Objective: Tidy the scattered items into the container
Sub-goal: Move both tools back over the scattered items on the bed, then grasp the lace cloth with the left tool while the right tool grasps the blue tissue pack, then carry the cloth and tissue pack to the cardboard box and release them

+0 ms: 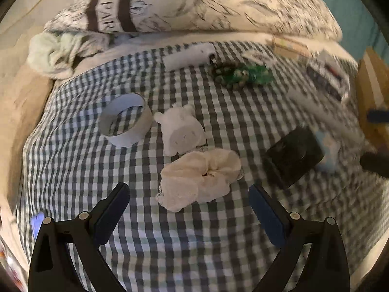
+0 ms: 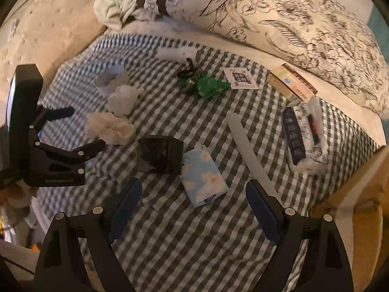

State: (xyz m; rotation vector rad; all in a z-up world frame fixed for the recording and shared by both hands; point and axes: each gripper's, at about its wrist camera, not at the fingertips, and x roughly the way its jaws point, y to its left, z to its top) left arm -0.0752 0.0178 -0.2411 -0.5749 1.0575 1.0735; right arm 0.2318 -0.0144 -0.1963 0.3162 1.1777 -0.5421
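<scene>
Items lie scattered on a checked bedspread [image 1: 170, 243]. My left gripper [image 1: 188, 204] is open and empty, just short of a cream scrunchie [image 1: 201, 177], with a white plush toy [image 1: 182, 131] and a white tape roll [image 1: 125, 121] beyond. My right gripper [image 2: 193, 204] is open and empty, its fingers either side of a blue flowered tissue pack [image 2: 203, 175]. A black wallet-like pouch [image 2: 161, 155] lies to the left of the pack. The left gripper [image 2: 73, 126] also shows in the right wrist view, open beside the scrunchie [image 2: 110, 127]. No container shows clearly.
Farther back lie a green bag with beads [image 2: 206, 86], a white tube [image 2: 177, 53], a card [image 2: 240, 79], a flat box [image 2: 294, 85], a white knife-like strip [image 2: 248, 146] and a patterned pack [image 2: 304, 136]. A floral pillow [image 2: 279, 12] bounds the far side. A wooden edge [image 2: 352, 206] is right.
</scene>
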